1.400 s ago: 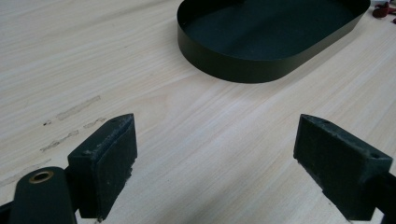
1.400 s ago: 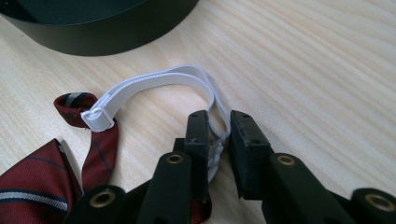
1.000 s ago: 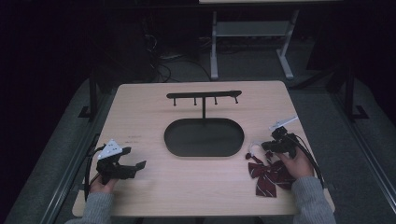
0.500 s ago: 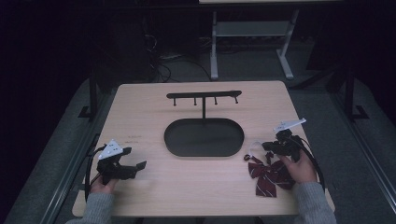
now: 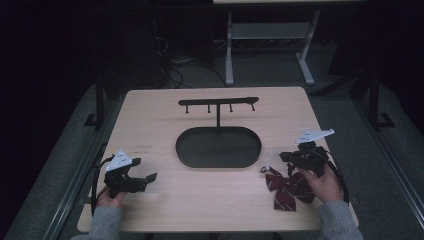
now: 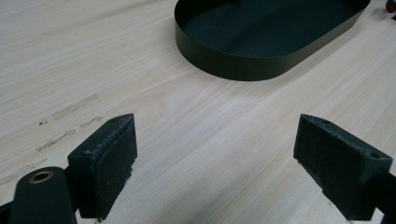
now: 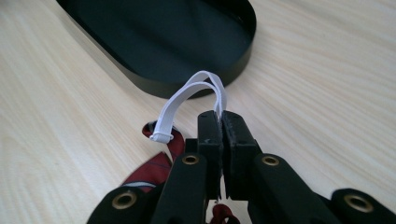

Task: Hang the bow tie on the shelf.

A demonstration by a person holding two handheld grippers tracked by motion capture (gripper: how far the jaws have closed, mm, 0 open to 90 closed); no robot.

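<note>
**Surroundings: items around your work area**

1. Desk (image 5: 150, 115): light wood grain, rounded corners. You can see faint tape-like marks on its surface (image 6: 72, 106) near your left side.
2. Floor (image 5: 60, 165): grey, on both sides of the desk, dark beyond it.
3. Frame (image 5: 265, 37): pale metal legs with a low shelf, standing behind the desk's far edge, well apart from it.
4. Cables (image 5: 177, 70): dark tangle on the floor behind the desk, to the left of the frame.
5. Dark upright posts (image 5: 100, 100) beside each far corner of your desk.
</note>
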